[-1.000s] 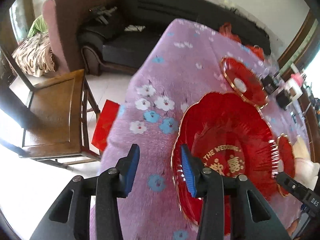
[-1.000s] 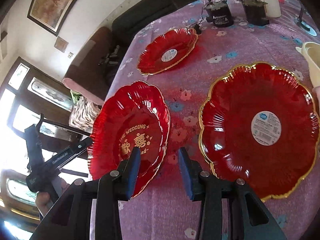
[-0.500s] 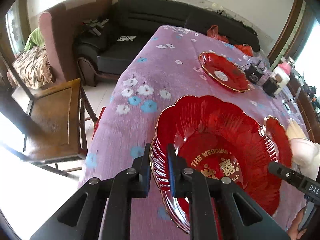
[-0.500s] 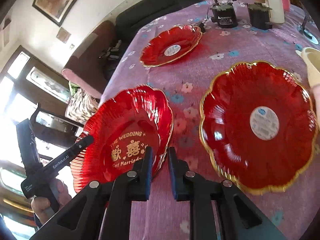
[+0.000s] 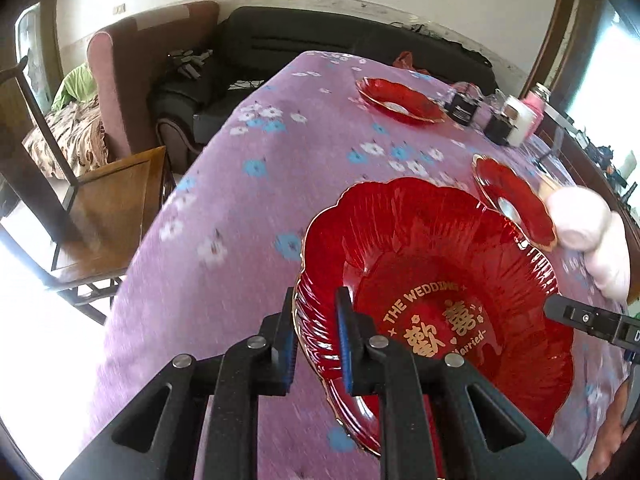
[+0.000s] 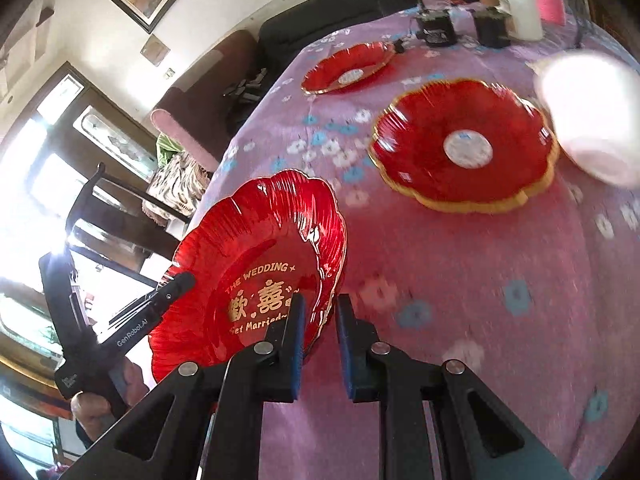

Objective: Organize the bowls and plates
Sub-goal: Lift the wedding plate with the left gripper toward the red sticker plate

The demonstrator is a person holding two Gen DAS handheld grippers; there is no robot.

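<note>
Two hand-held grippers share one load: we hold the red wedding plate (image 5: pixel 436 280) by opposite sides of its scalloped rim. Our left hand-held gripper (image 5: pixel 316 344) is narrowed onto the near-left rim, one blue pad outside the fluted wall and one inside. Our right hand-held gripper (image 6: pixel 319 340) is likewise narrowed onto the rim at the plate's other side, the edge pinched between its pads.

The plate is round and lobed, so we see no long axis. It sits tilted rather than flat, its open face turned up. Its gold lettering reads upright in both wrist views, with "THE WEDDING" arching above two gold characters. In the right wrist view the plate hangs past the near-left edge of the table (image 6: pixel 500 280), which is covered in a purple cloth with blue and white flowers.

Beyond it, a second red plate (image 6: pixel 466 146) with a gold rim and a round white sticker lies flat on the cloth. Just beside that plate, to its right, is a pale bowl (image 6: pixel 592 120), blurred. Farther still, a smaller red plate (image 6: pixel 348 66) rests near the table's far end, close to two dark jars (image 6: pixel 436 28) and a white container (image 6: pixel 518 8).
</note>
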